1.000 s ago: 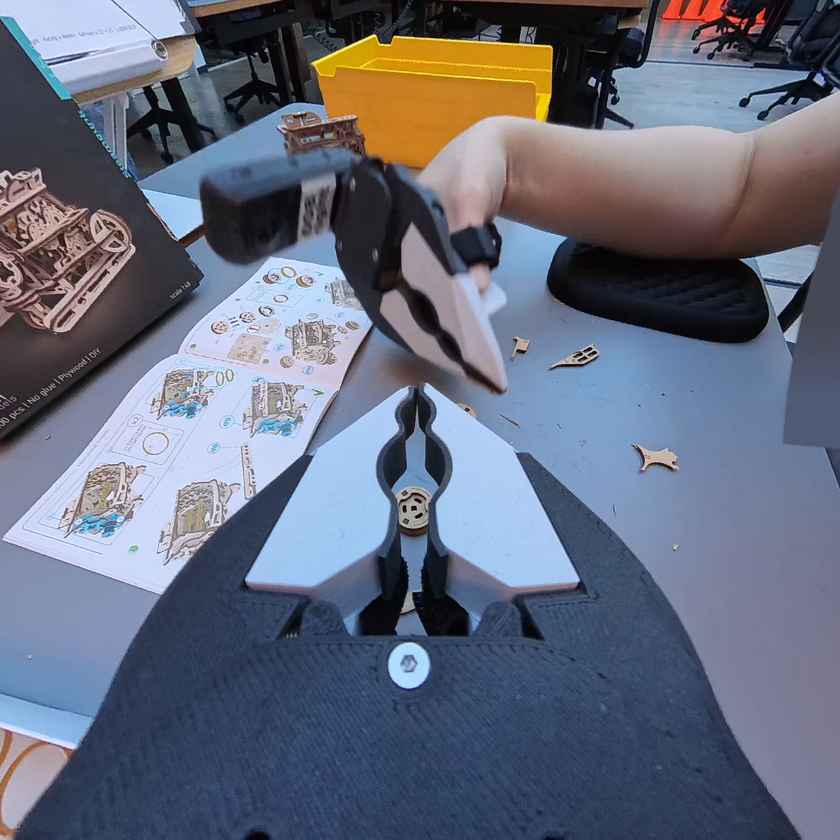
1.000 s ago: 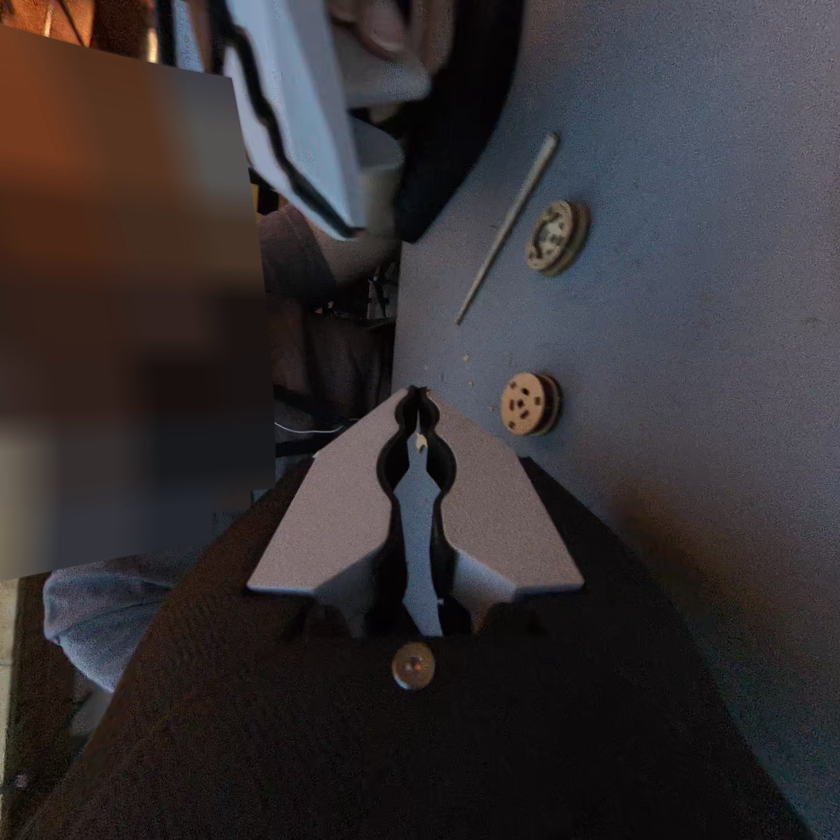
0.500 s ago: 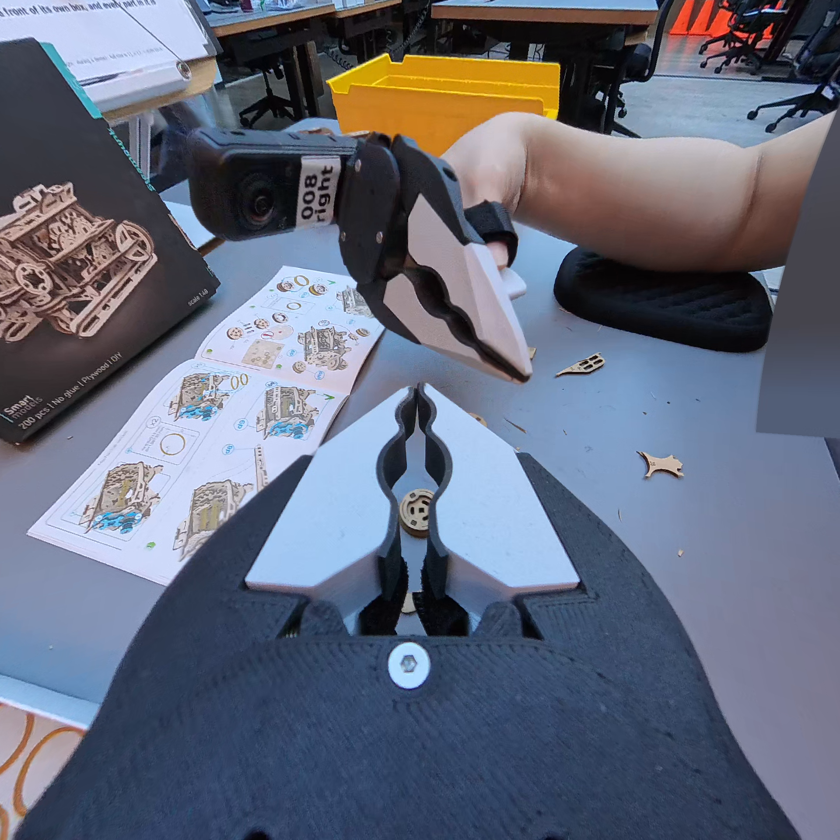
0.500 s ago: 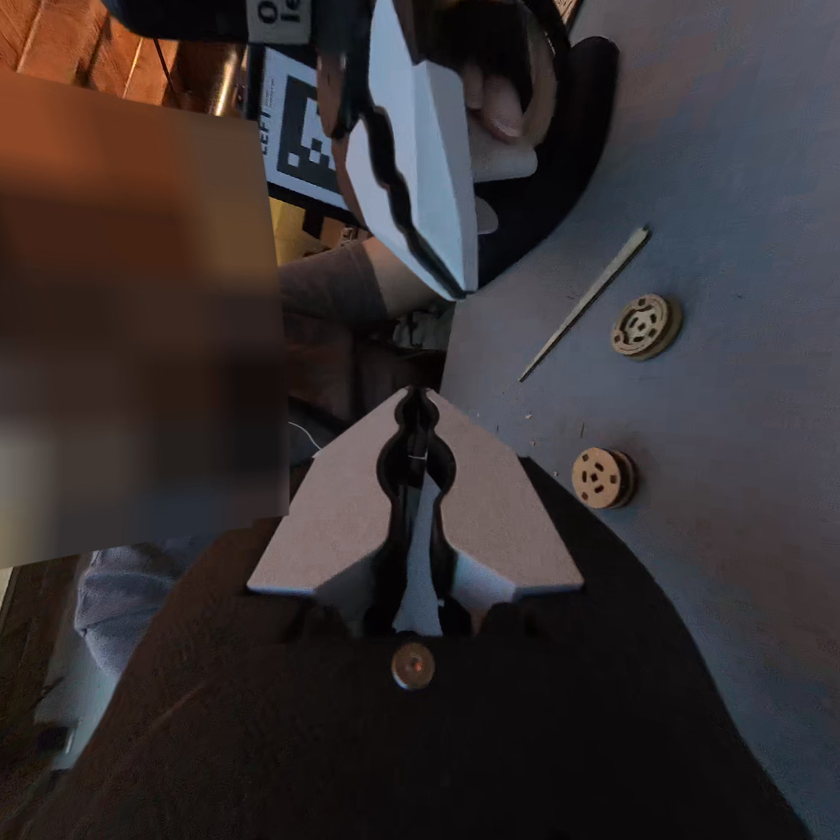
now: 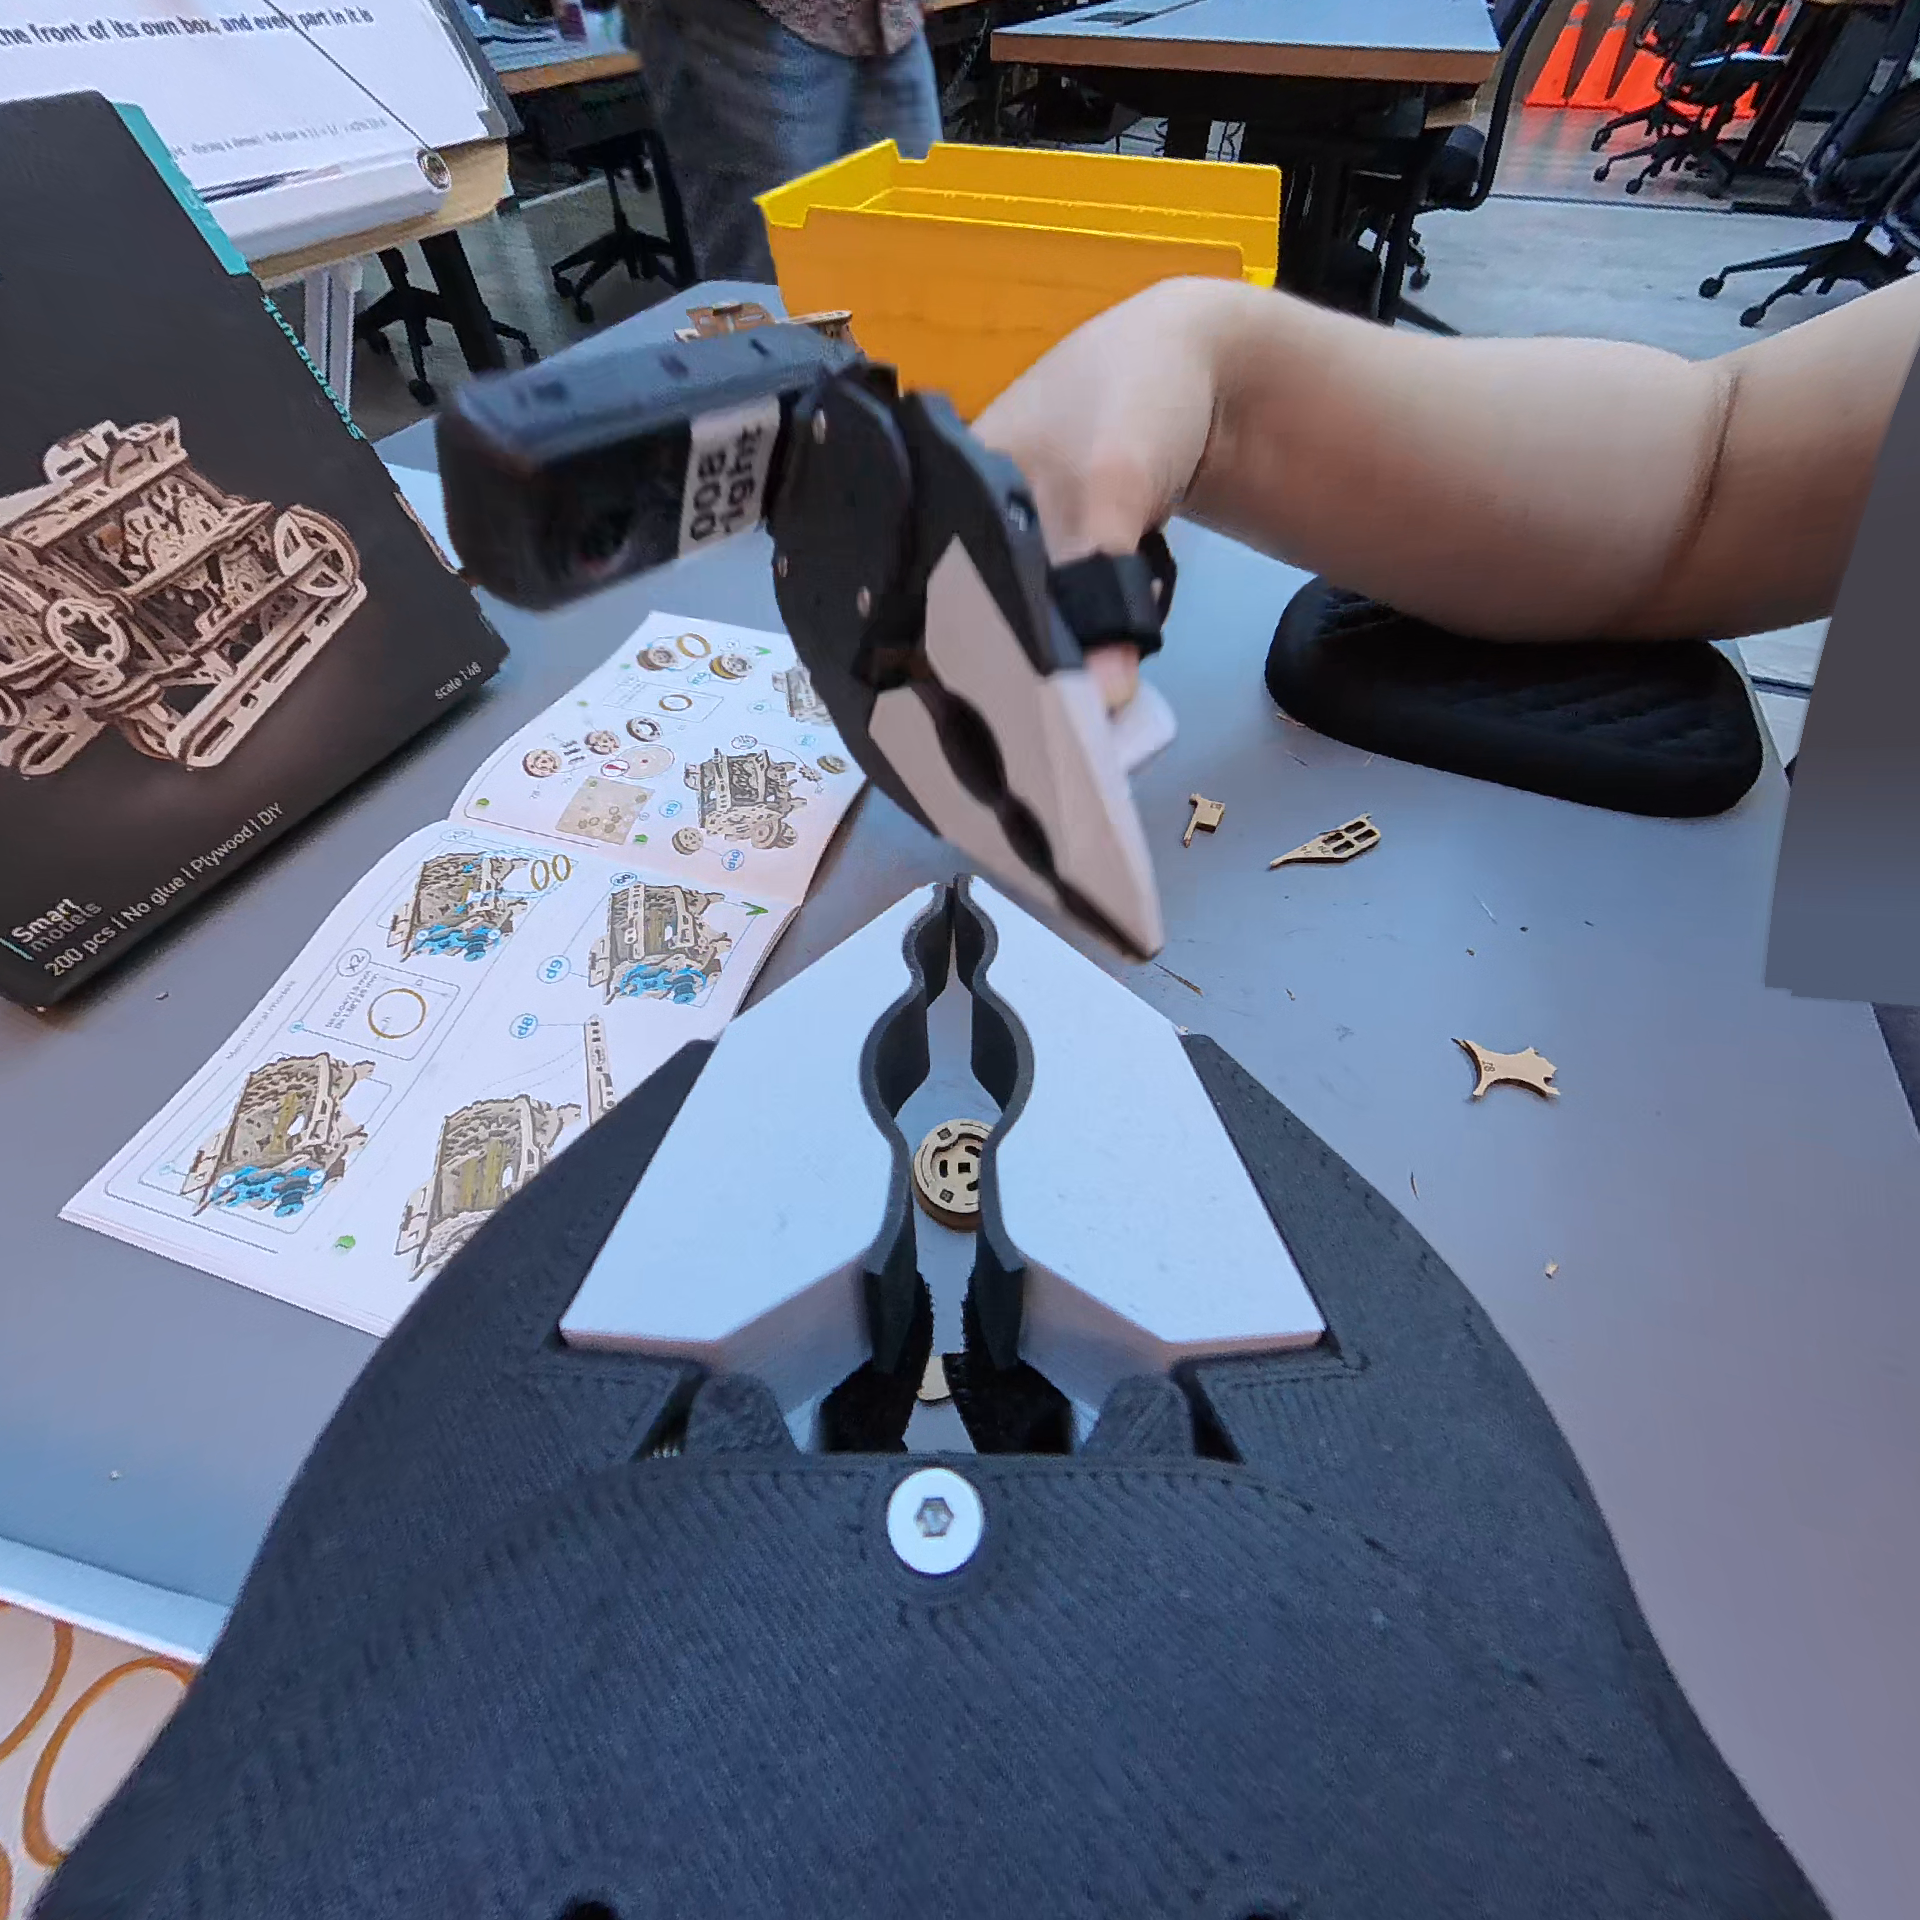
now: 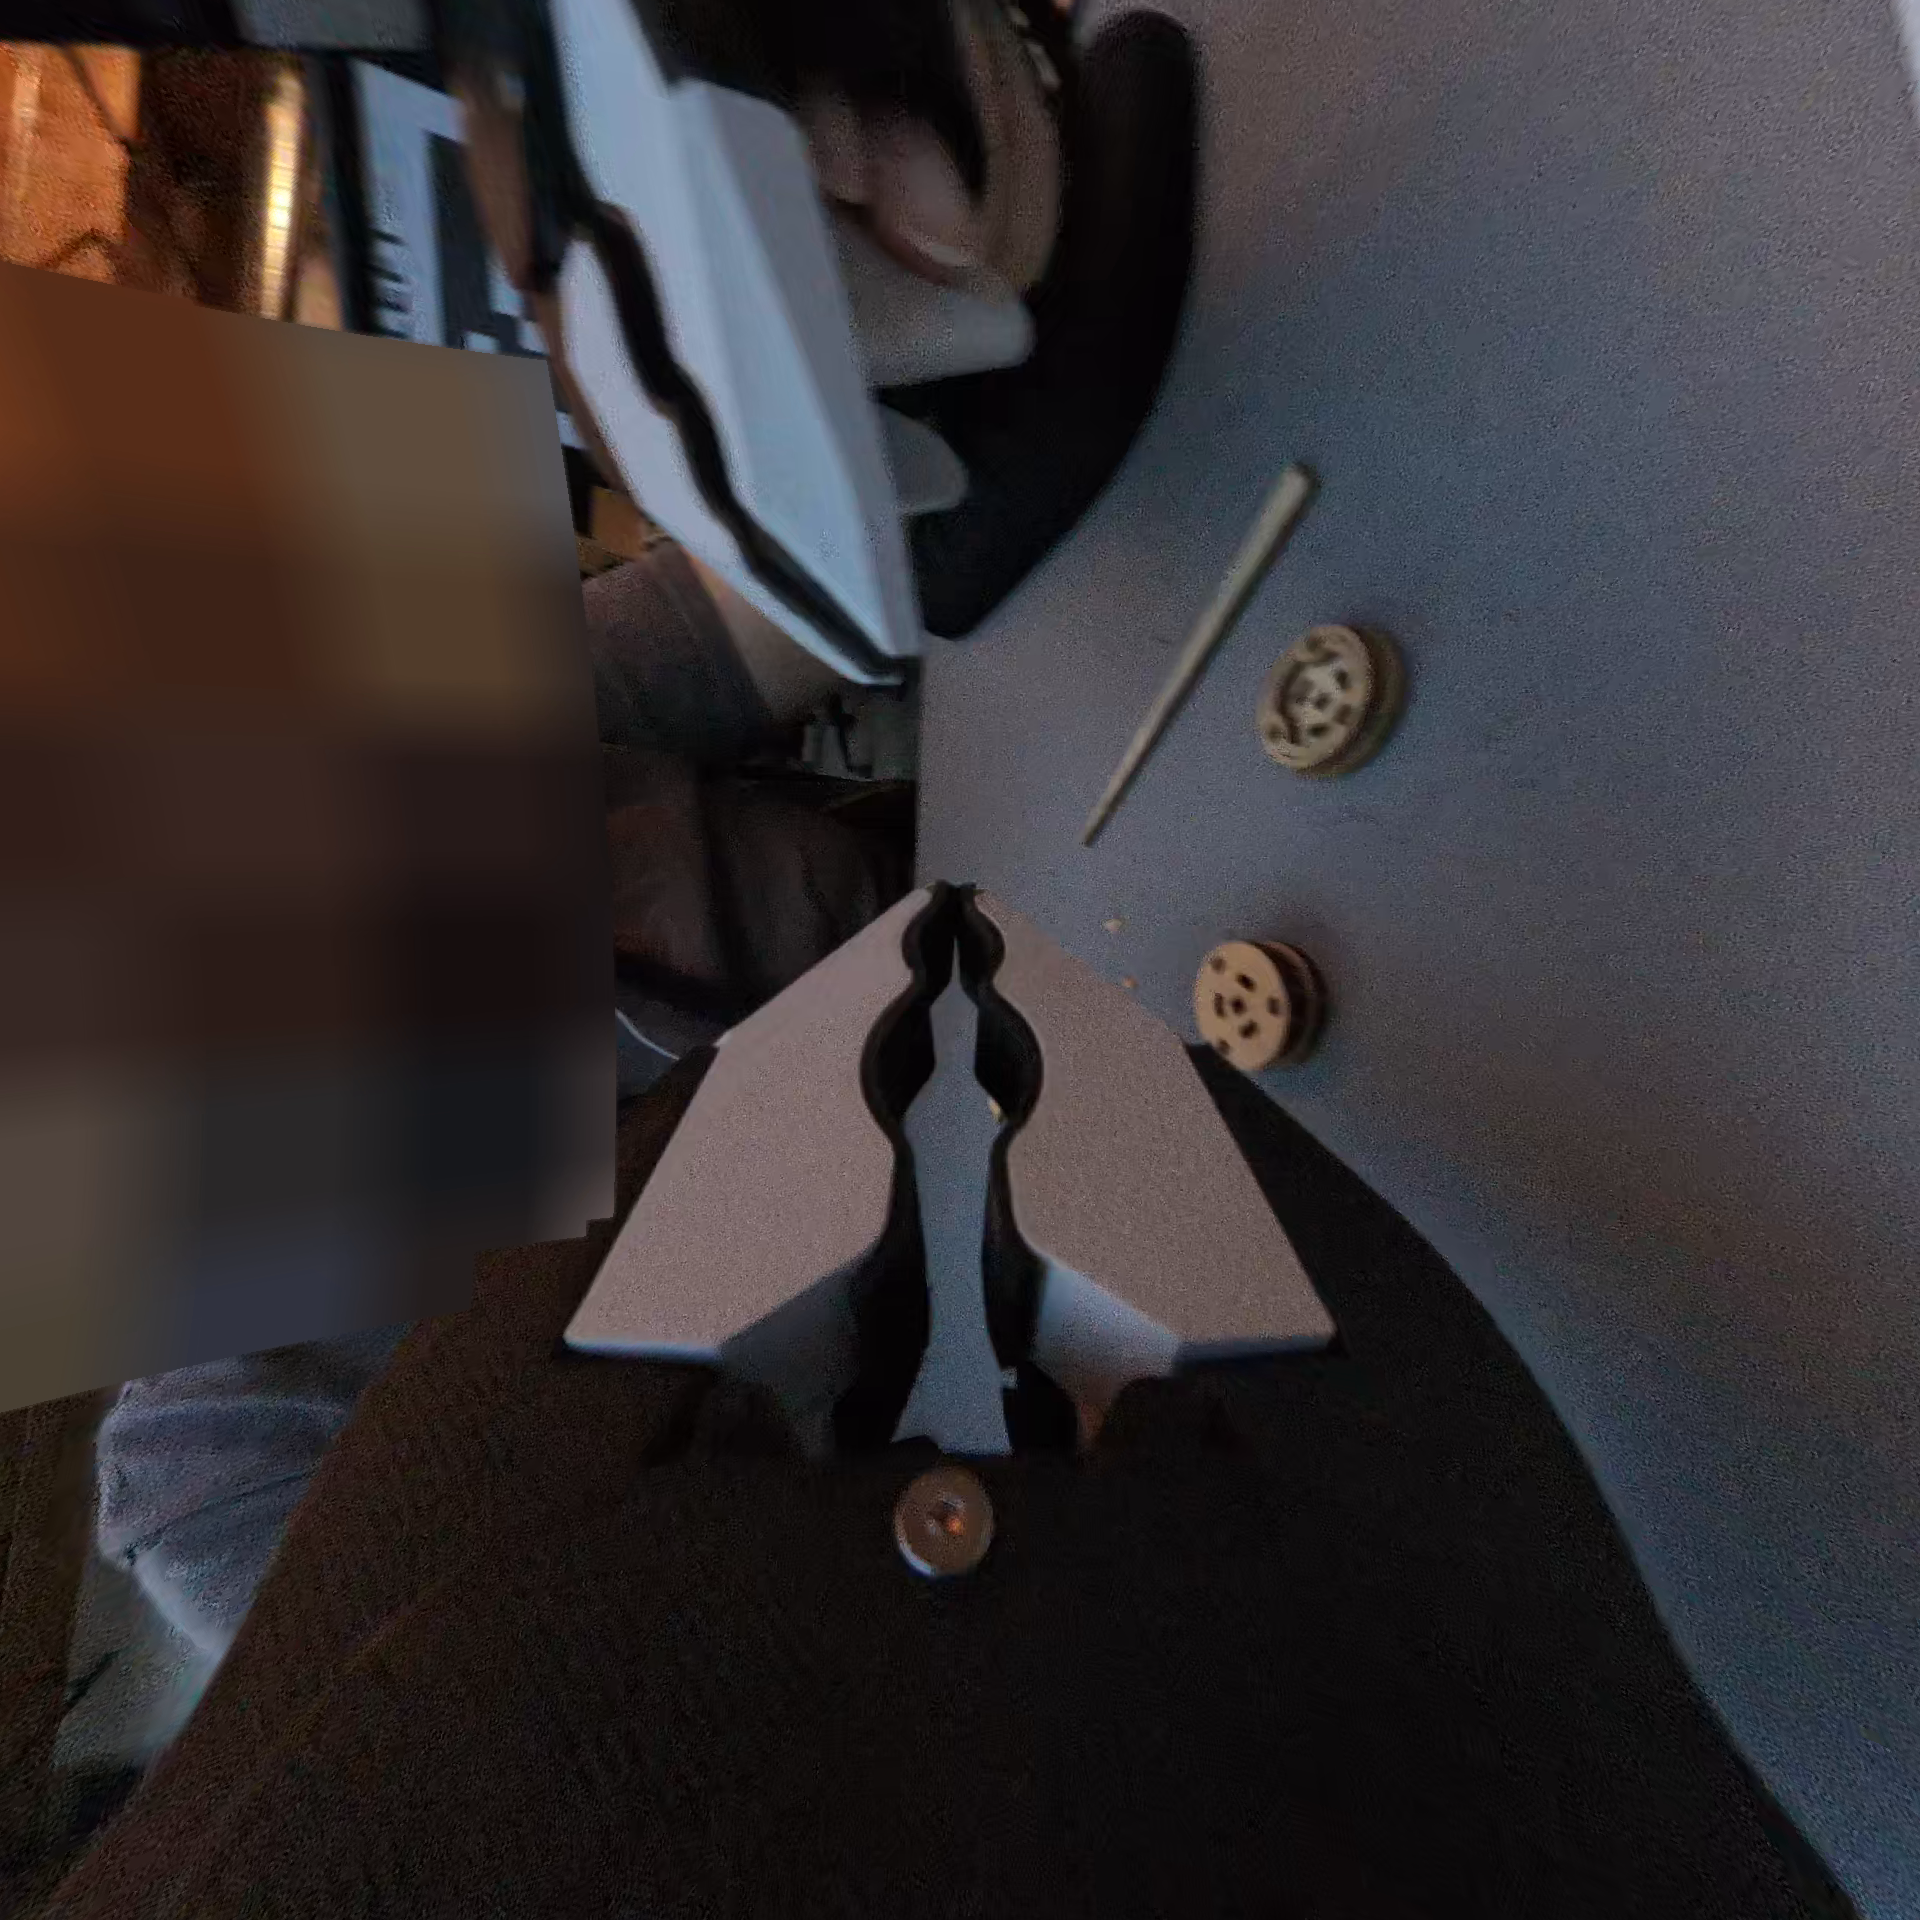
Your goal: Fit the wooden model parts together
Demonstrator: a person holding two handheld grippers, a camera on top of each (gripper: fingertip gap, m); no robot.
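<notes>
Both grippers have their jaws closed to a thin slit, neither holding anything I can see. Since half a second ago the right gripper (image 5: pixel 1138 940) has dipped lower, its tip now just beside the left gripper (image 5: pixel 954 888). Two wooden discs (image 6: pixel 1330 698) (image 6: pixel 1257 1003) and a thin stick (image 6: pixel 1195 655) lie where they were on the desk (image 6: pixel 1610 935), near its edge.

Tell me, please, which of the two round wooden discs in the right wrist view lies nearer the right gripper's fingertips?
The plain disc with small holes, just right of the right gripper. The other disc, with curved cut-outs, lies farther off beside the thin pointed stick.
</notes>
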